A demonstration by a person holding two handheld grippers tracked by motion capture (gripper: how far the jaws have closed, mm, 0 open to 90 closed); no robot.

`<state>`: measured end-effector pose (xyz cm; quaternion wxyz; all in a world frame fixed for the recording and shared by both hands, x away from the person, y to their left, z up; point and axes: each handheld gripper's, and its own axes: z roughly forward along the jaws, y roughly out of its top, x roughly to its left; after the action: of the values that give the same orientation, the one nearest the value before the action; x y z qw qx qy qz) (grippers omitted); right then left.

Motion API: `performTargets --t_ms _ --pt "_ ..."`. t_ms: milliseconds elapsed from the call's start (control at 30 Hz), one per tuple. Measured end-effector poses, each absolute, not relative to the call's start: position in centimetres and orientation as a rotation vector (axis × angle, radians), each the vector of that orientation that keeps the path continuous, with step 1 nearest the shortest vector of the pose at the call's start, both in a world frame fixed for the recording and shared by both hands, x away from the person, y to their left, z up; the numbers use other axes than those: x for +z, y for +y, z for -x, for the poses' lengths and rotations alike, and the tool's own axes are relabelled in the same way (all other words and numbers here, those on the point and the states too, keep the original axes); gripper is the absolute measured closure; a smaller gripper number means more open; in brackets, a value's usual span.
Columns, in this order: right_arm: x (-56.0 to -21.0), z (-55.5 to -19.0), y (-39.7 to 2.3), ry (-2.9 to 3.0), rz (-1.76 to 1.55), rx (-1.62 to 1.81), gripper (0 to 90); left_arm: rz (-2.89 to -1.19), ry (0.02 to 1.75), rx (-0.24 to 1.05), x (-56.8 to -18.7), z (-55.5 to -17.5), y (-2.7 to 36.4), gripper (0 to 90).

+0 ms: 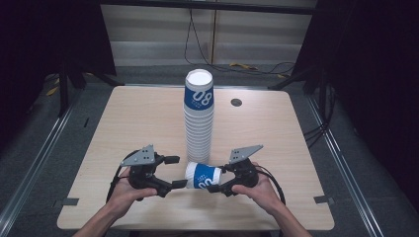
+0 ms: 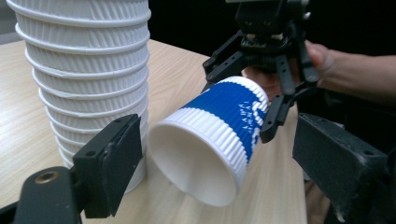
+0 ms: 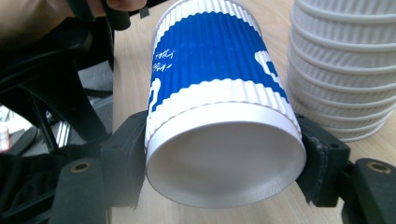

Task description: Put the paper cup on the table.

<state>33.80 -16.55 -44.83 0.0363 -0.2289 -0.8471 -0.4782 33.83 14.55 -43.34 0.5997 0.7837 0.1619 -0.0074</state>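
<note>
Here the right gripper [image 1: 221, 178] clamps the base of a lying cup [image 1: 202, 176]; its own view shows pads [image 3: 125, 154] pressing, while the left gripper [image 2: 215, 163] stands released before the rim.

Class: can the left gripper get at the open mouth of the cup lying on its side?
Probably yes. The cup, held at its base by the right gripper, turns its mouth toward the open left gripper, with bare table between.

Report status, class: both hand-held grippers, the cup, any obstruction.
Right hand-held gripper shut on blue-and-white ribbed paper cup, held sideways by its base. Left hand-held gripper open at cup's mouth. Tall white paper cup stack stands close behind.
</note>
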Motion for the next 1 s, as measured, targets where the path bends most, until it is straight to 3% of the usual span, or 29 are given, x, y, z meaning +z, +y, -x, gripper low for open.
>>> performTargets --t_ms 1000 --pt "-45.16 -33.26 -17.33 -2.446 0.684 -1.831 28.7 -1.803 0.415 -0.043 -44.03 -34.13 14.65 15.6"
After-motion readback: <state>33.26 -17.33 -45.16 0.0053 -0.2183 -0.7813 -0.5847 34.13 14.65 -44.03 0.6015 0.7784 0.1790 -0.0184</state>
